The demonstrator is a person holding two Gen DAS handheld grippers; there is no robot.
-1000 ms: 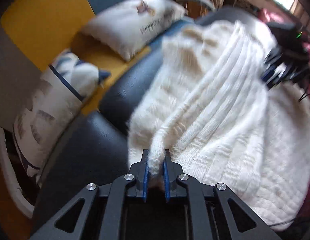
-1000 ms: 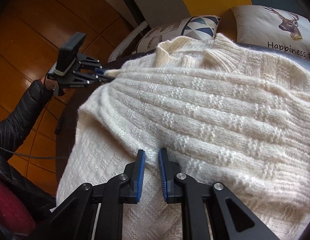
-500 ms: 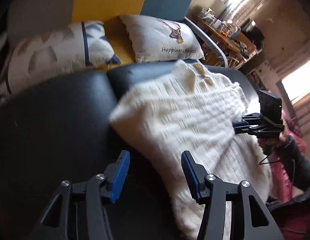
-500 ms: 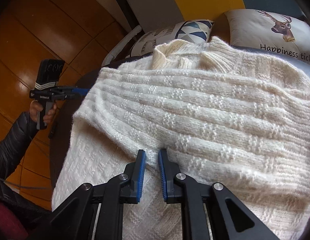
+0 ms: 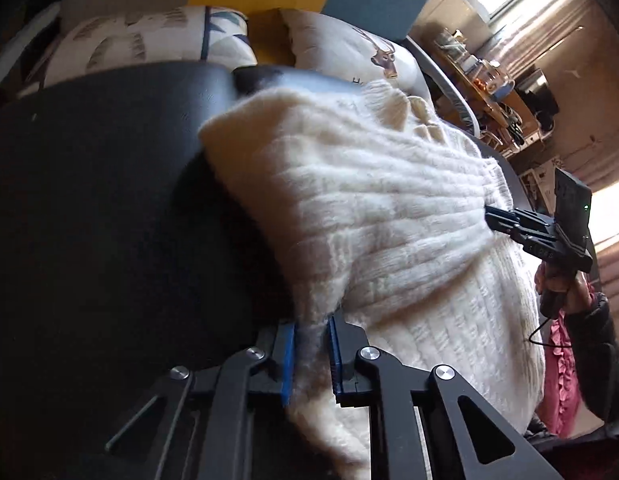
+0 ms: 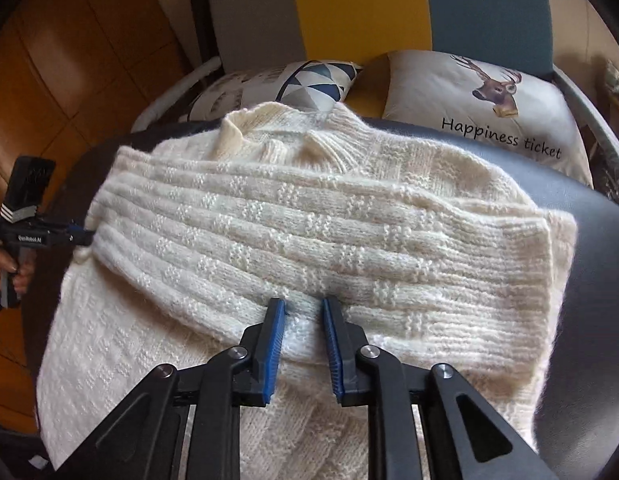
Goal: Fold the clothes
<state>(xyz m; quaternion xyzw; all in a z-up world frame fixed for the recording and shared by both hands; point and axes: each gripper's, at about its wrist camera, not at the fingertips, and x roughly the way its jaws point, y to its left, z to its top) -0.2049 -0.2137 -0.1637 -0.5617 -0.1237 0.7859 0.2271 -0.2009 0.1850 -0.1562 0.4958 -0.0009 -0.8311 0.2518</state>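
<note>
A cream knitted sweater (image 6: 309,216) lies on a black leather sofa seat (image 6: 613,280), with one sleeve folded across its body. My left gripper (image 5: 311,344) is shut on the sweater's left edge (image 5: 309,320); it also shows at the left in the right wrist view (image 6: 83,236). My right gripper (image 6: 303,320) is narrowly parted over the lower edge of the folded sleeve, and whether it grips the knit is unclear. It shows from the side in the left wrist view (image 5: 489,212) at the sweater's right edge.
A deer-print pillow (image 6: 481,100) and a triangle-pattern pillow (image 6: 309,80) lean on the yellow and blue sofa back (image 6: 389,4). Wooden floor (image 6: 49,60) lies to the left. A cluttered desk (image 5: 481,80) stands beyond the sofa.
My left gripper let go of the sleeve end, opened, moved down the sweater's left side and shut on its edge. My right gripper's jaws opened slightly.
</note>
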